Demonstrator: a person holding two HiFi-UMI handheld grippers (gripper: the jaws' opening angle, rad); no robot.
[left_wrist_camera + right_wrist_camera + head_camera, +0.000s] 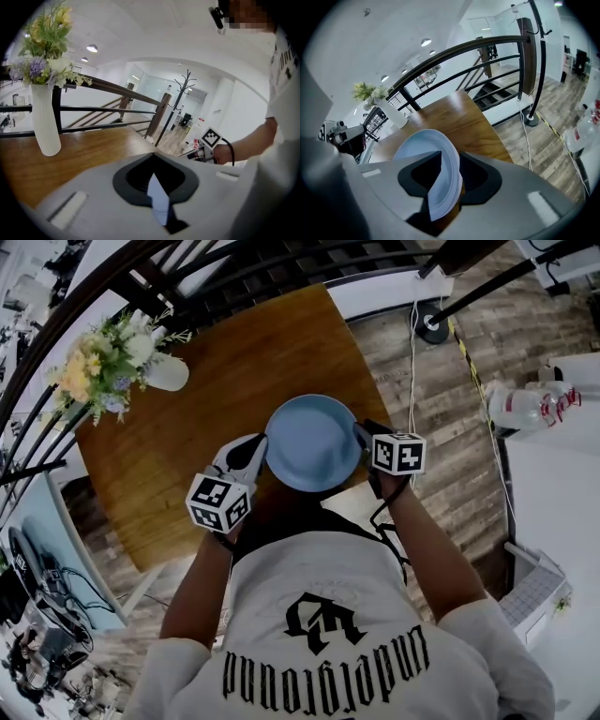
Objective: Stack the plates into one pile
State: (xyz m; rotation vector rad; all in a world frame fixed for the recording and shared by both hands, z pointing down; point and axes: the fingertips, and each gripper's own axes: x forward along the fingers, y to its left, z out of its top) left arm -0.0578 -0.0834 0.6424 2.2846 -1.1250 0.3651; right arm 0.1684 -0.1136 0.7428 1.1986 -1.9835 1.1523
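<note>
Plates (312, 442): light blue and round, several lying one in another as one pile, face up.
Place of the plates: at the near end of the wooden table (234, 362), just before the person. I cannot tell whether the pile rests fully on the wood.
Left gripper (255, 451): at the left rim of the pile. Its jaws stand close together and pinch the thin edge of the rim.
Right gripper (364, 434): at the right rim, opposite the other one. Its jaws are spread and the layered rim stands in the gap between them. There is free space at one side, so the rim is not squeezed.
Vase (169, 373): white and upright, holding yellow, white and purple flowers (98, 367). It stands at the far left corner of the table, well apart from the pile.
Railing (464, 52): dark and curved, behind the table.
Floor (450, 427): grey-brown planks, to the right of the table.
</note>
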